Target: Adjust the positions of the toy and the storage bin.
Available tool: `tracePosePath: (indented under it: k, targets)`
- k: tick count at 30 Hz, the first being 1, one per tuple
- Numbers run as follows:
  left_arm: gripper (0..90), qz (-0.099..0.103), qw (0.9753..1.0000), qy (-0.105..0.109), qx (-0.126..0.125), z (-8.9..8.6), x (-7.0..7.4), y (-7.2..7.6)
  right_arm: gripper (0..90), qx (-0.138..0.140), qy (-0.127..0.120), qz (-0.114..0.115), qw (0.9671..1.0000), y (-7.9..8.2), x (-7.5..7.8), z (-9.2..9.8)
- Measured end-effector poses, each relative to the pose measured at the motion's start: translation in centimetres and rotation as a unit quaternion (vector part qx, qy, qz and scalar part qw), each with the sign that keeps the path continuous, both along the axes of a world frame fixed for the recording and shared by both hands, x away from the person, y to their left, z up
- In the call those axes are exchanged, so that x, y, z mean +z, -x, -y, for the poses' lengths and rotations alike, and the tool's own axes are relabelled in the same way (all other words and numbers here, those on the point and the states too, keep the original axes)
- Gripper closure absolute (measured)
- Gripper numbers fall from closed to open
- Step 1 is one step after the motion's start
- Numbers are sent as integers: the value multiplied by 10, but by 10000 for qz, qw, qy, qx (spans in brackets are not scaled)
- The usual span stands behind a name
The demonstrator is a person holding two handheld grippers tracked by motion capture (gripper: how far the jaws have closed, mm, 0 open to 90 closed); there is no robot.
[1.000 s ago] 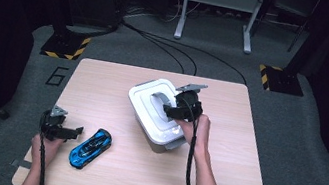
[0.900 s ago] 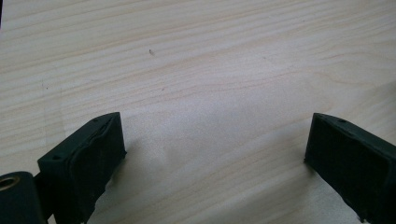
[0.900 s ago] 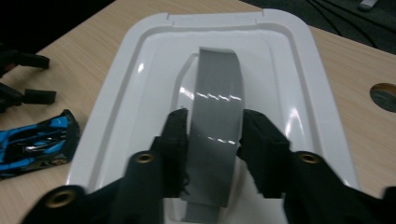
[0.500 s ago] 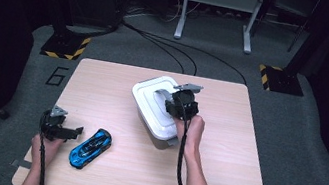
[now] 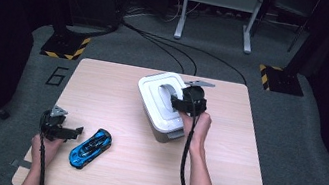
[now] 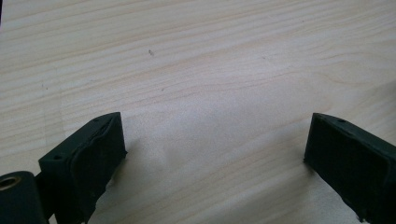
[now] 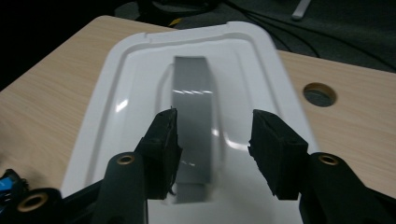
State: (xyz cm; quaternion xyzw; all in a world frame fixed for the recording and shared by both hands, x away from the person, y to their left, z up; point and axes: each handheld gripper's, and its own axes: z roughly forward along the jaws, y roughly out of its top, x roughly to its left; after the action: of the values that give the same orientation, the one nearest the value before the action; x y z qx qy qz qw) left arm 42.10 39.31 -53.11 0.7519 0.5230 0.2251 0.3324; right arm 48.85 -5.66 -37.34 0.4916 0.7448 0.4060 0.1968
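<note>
Pale wooden table (image 5: 116, 94): the white plastic lidded box (image 5: 163, 103) sits mid-table. Your right gripper (image 7: 212, 137) hangs open astride its grey lid handle (image 7: 192, 95); centre it before closing. Left gripper (image 6: 215, 154) rests open, empty.

Bare forearms, black left hand-held gripper (image 5: 75, 132), black right hand-held gripper (image 5: 174, 102), grey three-cornered plates, trailing black cables, brass-ringed screw holes
</note>
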Motion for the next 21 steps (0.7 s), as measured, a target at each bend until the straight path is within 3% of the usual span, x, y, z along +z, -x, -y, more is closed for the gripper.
tracePosePath:
  k: [2,5,10,15,21]
  targets:
    - [50,0,10000,-2,-1,0,0,0,500,-81,88,110,9999,6,4,13]
    - [50,9,10000,2,2,0,0,0,503,-185,132,101,9997,11,6,31]
    - [50,22,10000,5,9,0,0,0,539,-314,169,-119,9993,13,-3,54]
    - [50,21,10000,6,8,0,0,0,613,-289,111,-329,9990,9,-17,62]
    - [50,22,10000,5,9,0,0,0,690,-282,101,-367,9989,11,-23,65]
